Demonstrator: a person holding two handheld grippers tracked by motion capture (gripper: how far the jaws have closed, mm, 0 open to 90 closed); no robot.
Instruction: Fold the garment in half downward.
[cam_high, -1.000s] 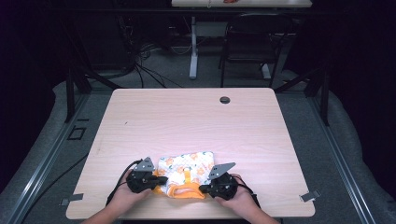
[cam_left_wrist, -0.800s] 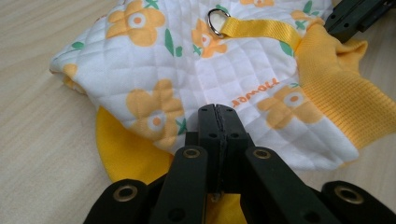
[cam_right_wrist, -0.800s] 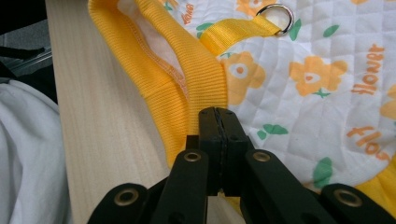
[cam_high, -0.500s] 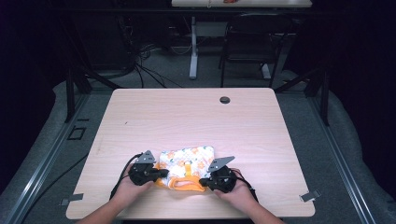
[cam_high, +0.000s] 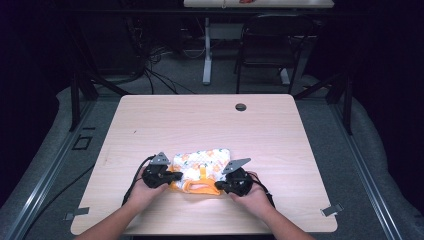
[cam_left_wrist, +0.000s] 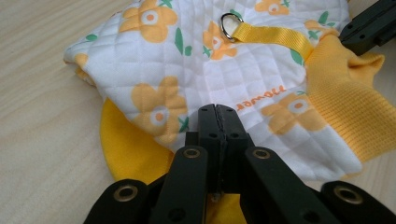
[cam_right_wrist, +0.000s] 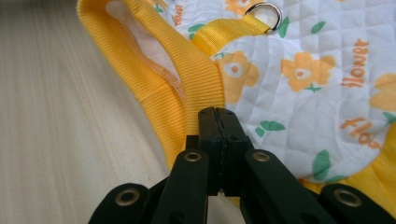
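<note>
A small quilted garment (cam_high: 202, 161), white with orange flowers and yellow ribbed trim, lies near the table's front edge. My left gripper (cam_high: 176, 176) is at its left side and my right gripper (cam_high: 220, 185) at its right side, both held by hands. In the left gripper view the jaws (cam_left_wrist: 217, 109) are shut with their tips on the white quilted hem (cam_left_wrist: 187, 70). In the right gripper view the jaws (cam_right_wrist: 217, 112) are shut at the yellow ribbed trim (cam_right_wrist: 187, 88). A yellow strap ends in a metal D-ring (cam_left_wrist: 229, 25) (cam_right_wrist: 266, 14).
The light wooden table (cam_high: 200, 120) has a dark cable hole (cam_high: 240, 107) near its far edge. Beyond it stand a black chair (cam_high: 270, 50) and floor cables (cam_high: 160, 75). The right gripper's jaw (cam_left_wrist: 369, 28) shows at the top right of the left gripper view.
Both grippers have moved away from the person and slightly toward each other. The garment has moved with them and looks more bunched together.
</note>
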